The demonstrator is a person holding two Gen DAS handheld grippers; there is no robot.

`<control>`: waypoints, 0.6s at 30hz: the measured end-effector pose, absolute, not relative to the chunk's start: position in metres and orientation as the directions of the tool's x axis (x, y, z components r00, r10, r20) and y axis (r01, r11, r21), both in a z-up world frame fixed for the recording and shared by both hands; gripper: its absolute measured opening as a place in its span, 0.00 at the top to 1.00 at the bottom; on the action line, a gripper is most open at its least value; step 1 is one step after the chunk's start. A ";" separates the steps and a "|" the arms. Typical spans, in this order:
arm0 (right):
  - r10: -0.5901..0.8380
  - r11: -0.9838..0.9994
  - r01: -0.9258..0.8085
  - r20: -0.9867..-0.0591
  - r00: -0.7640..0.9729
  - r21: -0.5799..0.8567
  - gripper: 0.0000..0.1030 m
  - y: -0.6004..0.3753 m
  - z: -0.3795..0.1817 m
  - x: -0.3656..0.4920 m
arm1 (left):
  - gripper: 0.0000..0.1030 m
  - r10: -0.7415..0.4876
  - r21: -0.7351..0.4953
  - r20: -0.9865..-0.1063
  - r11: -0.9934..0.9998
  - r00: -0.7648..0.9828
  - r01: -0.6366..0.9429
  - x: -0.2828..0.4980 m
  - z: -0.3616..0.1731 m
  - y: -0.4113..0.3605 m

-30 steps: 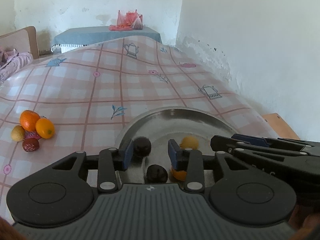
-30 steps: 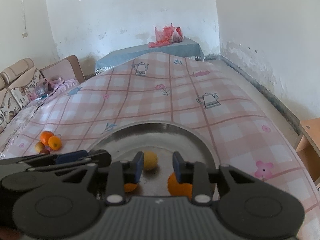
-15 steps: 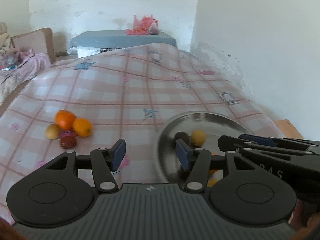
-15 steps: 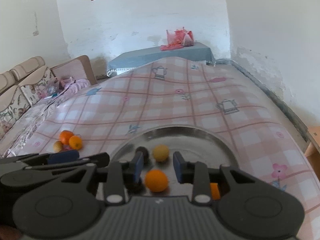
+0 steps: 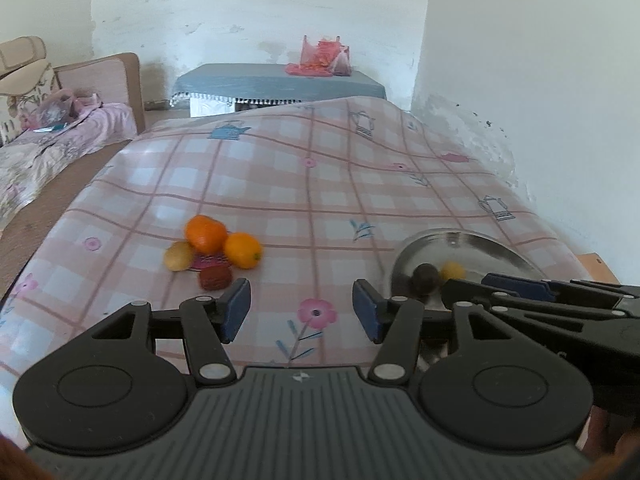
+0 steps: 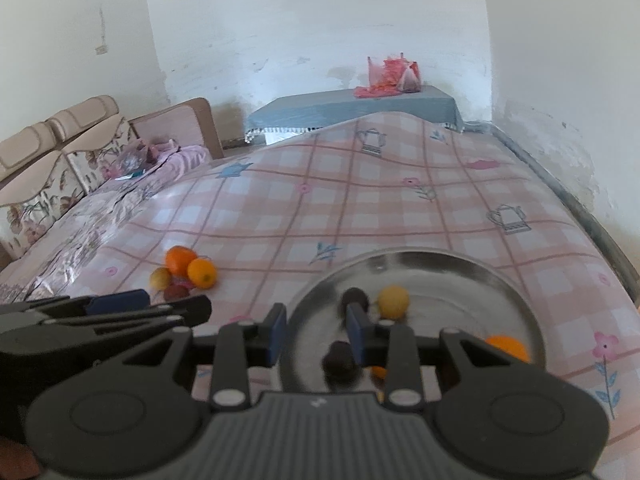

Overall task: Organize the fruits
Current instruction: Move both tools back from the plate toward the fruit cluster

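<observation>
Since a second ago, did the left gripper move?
Yes. The left gripper left the plate, swung leftward toward the loose fruits, its jaws opening, empty.

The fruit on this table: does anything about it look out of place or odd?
Yes: a small heap of fruit lies loose on the checked tablecloth, apart from the metal tray that holds the rest. Nothing looks spilled or damaged.

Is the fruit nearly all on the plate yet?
Partly. Five fruits sit on the plate. Four more lie in a pile on the cloth. The left gripper, jaws just opened, and the right gripper hold nothing.
</observation>
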State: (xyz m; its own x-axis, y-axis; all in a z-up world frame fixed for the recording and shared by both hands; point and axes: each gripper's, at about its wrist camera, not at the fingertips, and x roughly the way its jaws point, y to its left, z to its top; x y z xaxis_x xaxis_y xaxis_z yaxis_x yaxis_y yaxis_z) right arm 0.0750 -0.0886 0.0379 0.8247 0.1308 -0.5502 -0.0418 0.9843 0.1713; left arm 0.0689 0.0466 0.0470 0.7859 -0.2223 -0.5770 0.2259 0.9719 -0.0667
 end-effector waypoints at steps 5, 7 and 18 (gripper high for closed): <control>0.150 0.984 -0.071 -0.556 0.818 0.162 0.70 -0.071 0.039 0.079 | 0.34 -0.205 -0.074 -0.575 0.977 0.792 0.199 0.077 0.044 0.065; 0.158 0.984 -0.081 -0.557 0.816 0.160 0.70 -0.064 0.040 0.081 | 0.34 -0.196 -0.075 -0.573 0.979 0.796 0.188 0.076 0.045 0.072; 0.209 0.977 -0.148 -0.563 0.800 0.152 0.69 -0.023 0.040 0.094 | 0.33 -0.153 -0.086 -0.568 0.988 0.809 0.126 0.089 0.038 0.110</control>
State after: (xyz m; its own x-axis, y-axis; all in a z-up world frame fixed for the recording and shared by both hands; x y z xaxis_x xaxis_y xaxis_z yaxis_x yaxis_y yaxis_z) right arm 0.0944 -0.0230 0.0398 0.7999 0.2088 -0.5626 -0.1481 0.9772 0.1521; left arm 0.0889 0.1101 0.0376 0.8090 -0.1526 -0.5677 0.1257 0.9883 -0.0864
